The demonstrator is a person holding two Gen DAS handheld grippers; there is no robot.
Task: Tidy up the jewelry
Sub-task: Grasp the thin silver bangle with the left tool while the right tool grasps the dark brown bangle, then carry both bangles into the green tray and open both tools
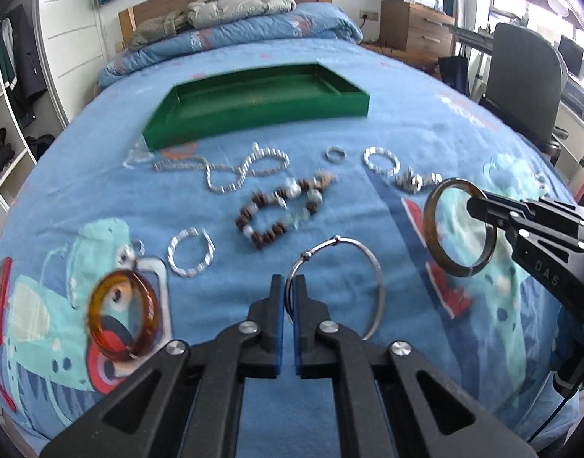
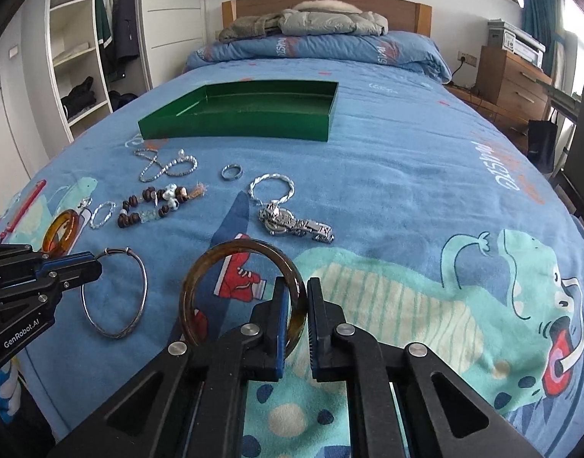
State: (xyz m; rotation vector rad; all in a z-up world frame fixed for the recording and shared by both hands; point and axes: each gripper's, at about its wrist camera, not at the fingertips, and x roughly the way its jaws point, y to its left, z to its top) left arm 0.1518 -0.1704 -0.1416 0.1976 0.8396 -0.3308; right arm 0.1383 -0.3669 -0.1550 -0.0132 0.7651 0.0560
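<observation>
My left gripper (image 1: 290, 286) is shut on the rim of a thin silver hoop bangle (image 1: 368, 252), low over the blue bedspread. In the right wrist view this gripper (image 2: 97, 263) enters from the left with the same hoop (image 2: 144, 286). A dark brown bangle (image 2: 246, 245) stands upright between the fingers of my right gripper (image 2: 296, 286), which is shut on it. The left wrist view shows that gripper (image 1: 471, 204) at the right, holding the brown bangle (image 1: 429, 221) above the bed. A green tray (image 1: 253, 122) lies farther up the bed with nothing visible in it.
An amber bangle (image 1: 97, 316), a brown bead bracelet (image 1: 261, 206), a silver chain (image 1: 223, 187), twisted silver rings (image 1: 368, 160) and a metal watch (image 2: 295, 225) lie between the grippers and the tray. Folded bedding lies at the headboard; a chair stands right of the bed.
</observation>
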